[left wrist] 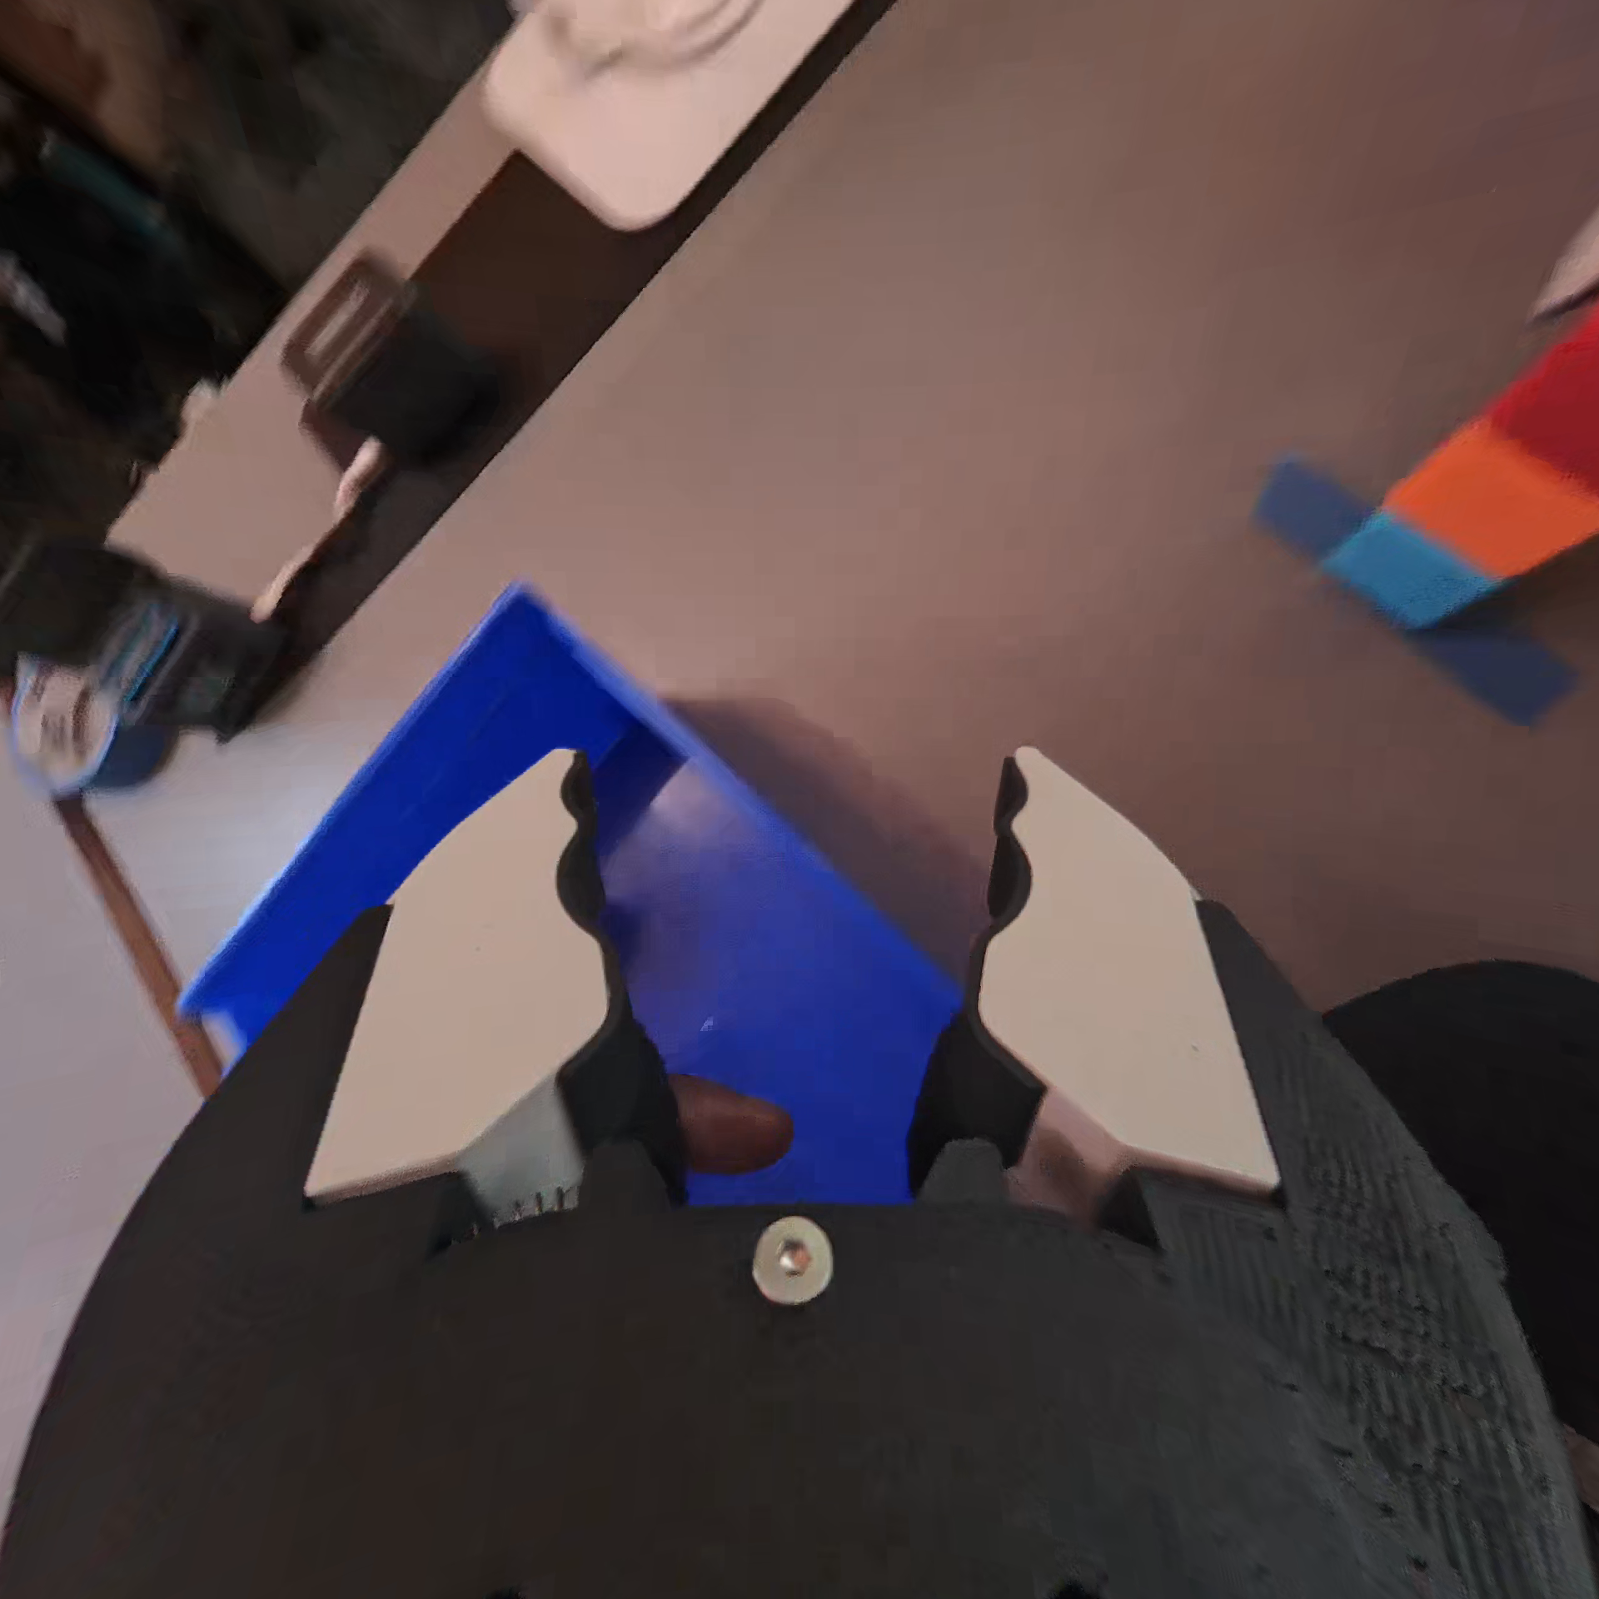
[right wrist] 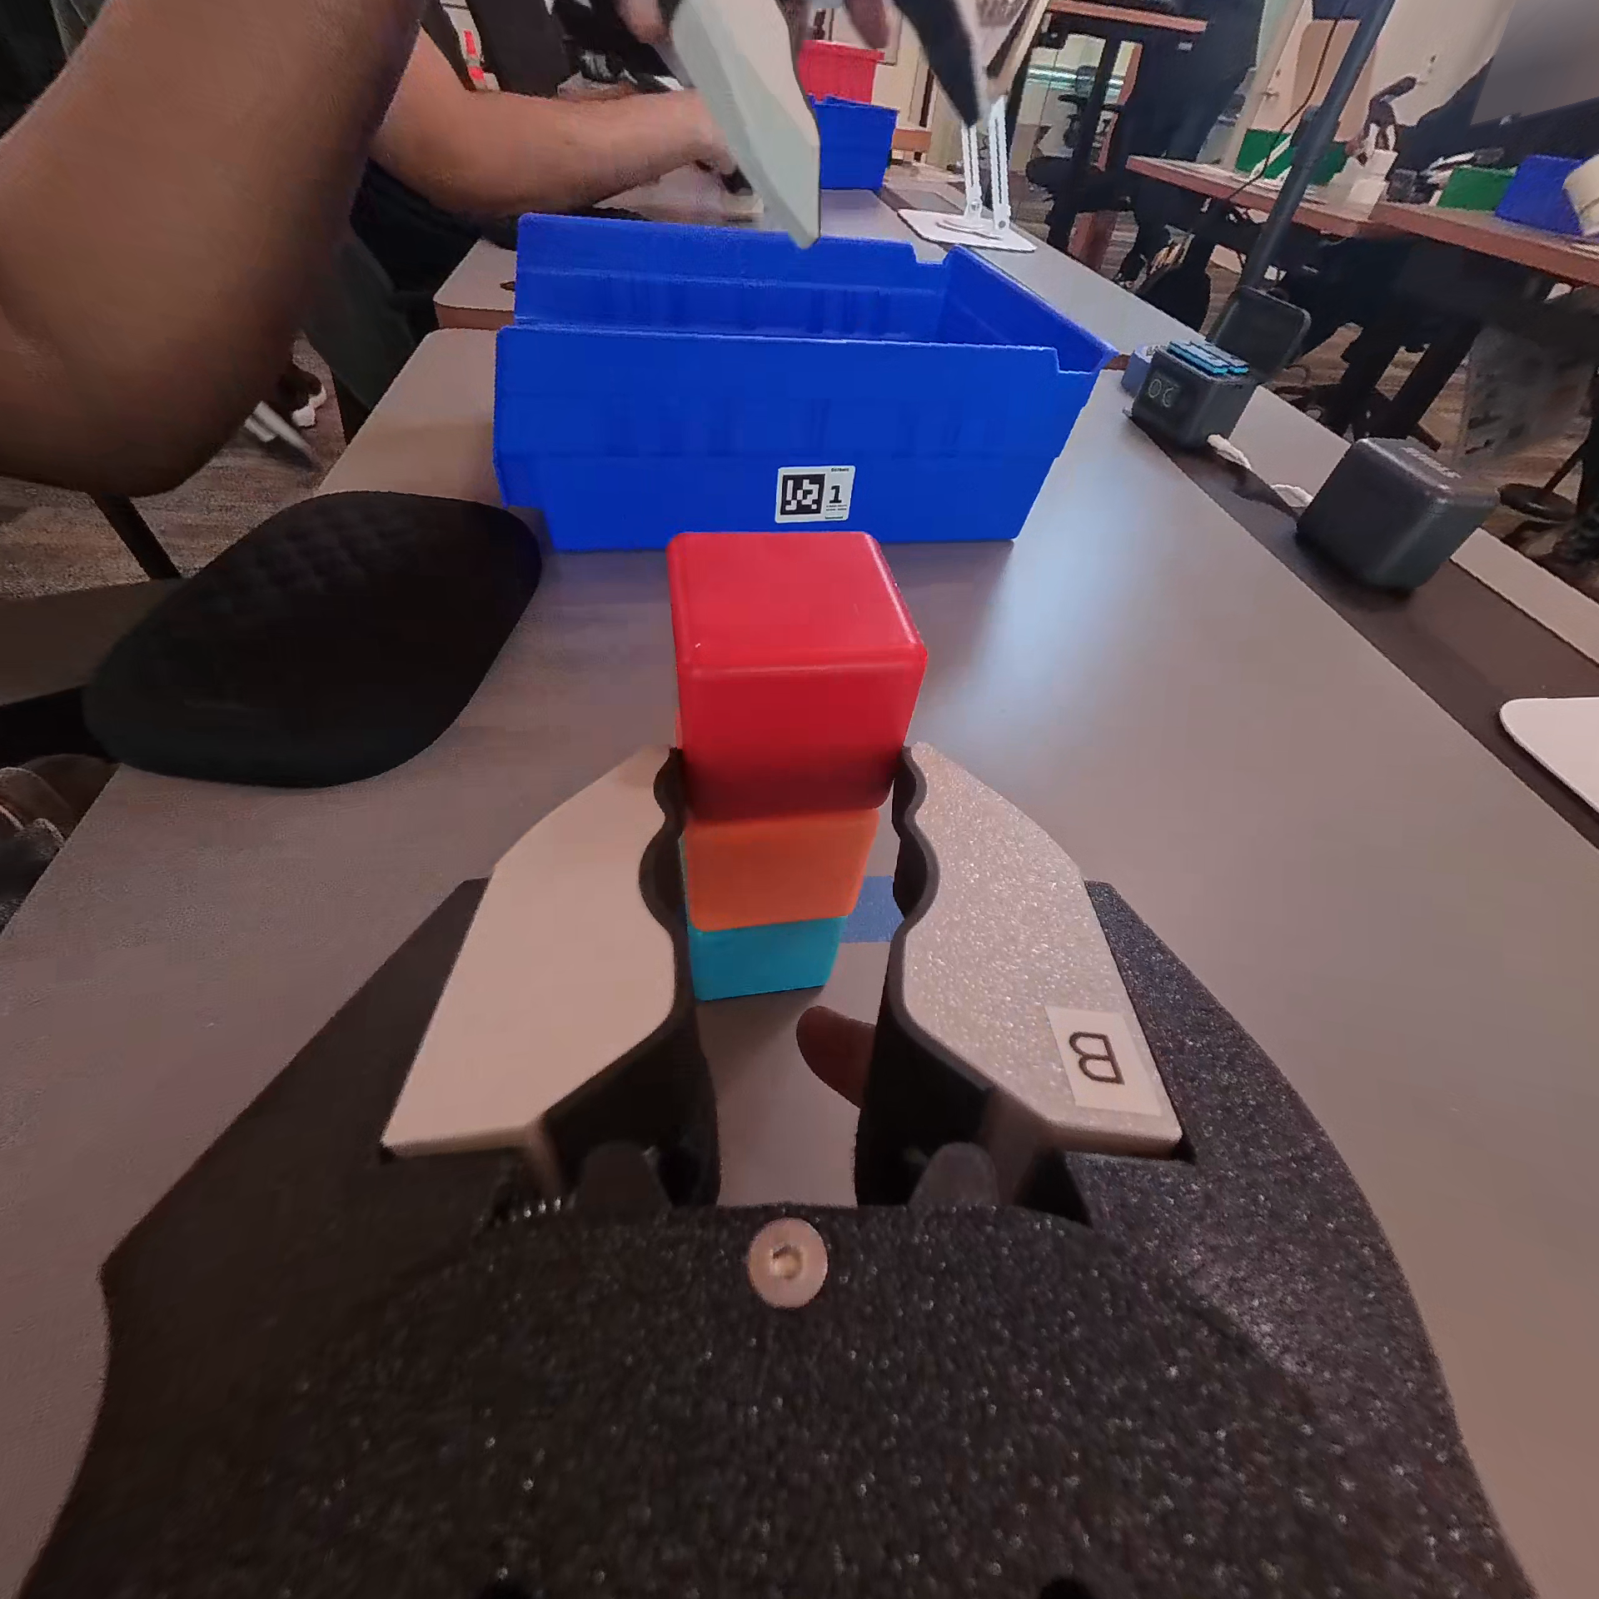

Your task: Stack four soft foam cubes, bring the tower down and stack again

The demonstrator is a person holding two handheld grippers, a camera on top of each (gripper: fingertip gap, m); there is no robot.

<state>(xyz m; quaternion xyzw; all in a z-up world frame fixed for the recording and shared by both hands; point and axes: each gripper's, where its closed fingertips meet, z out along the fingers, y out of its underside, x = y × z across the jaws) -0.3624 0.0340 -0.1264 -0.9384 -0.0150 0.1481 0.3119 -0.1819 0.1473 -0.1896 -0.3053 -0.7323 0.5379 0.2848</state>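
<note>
In the right wrist view a three-cube tower stands on the grey table: a teal cube at the bottom, an orange cube in the middle and a red cube on top. My right gripper is shut on the red cube's lower sides. My left gripper is open and empty above the blue bin. One of its fingers shows blurred over the bin. The tower also shows at the right edge of the left wrist view. No fourth cube is visible.
Blue tape marks the table under the tower. A black padded object lies left of it. A grey box and a small device sit at the right. A person's arm reaches in at upper left.
</note>
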